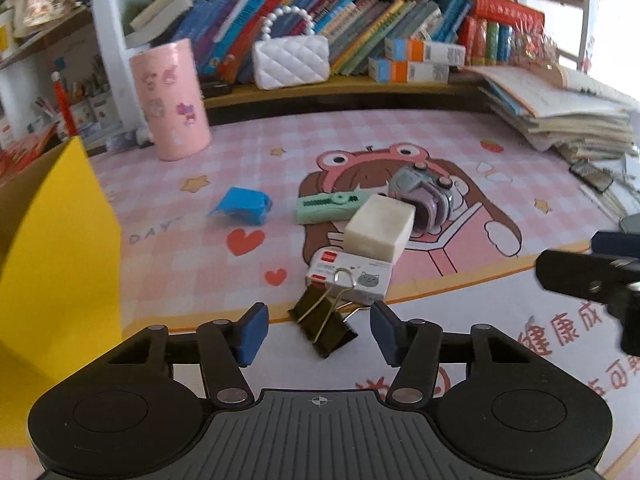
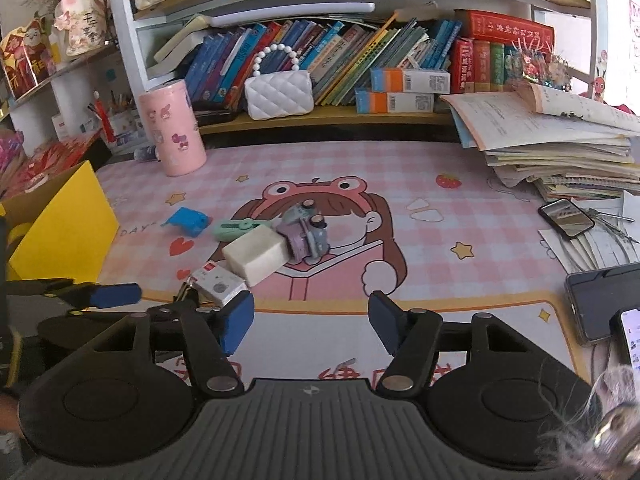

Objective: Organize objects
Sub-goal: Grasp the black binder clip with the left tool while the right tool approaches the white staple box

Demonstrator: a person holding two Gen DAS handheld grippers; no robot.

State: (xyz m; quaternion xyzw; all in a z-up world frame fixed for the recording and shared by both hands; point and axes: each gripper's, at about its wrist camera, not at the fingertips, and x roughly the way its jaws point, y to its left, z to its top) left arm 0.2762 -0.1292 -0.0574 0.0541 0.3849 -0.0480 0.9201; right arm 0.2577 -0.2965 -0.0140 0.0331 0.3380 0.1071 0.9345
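The left gripper (image 1: 318, 330) had its 2 blue pads spread wide, and nothing was held between them. A black binder clip (image 1: 323, 322) lay on the desk mat (image 1: 192, 280) in the gap between the pads, touching neither of them. Just behind the clip was a small white box (image 1: 352, 276), and a cream eraser block (image 1: 378, 227) rested partly on top of that box. Behind the eraser were a mint green stapler (image 1: 326, 207) and a purple toy camera (image 1: 428, 198). A blue sharpener (image 1: 244, 205) lay apart to the left. A yellow box (image 1: 52, 248) stood at the left edge of the mat.

The right gripper (image 2: 311, 322) was also wide open and empty, above bare mat. A pink cylinder (image 2: 172, 128) stood at the back, near the shelf.
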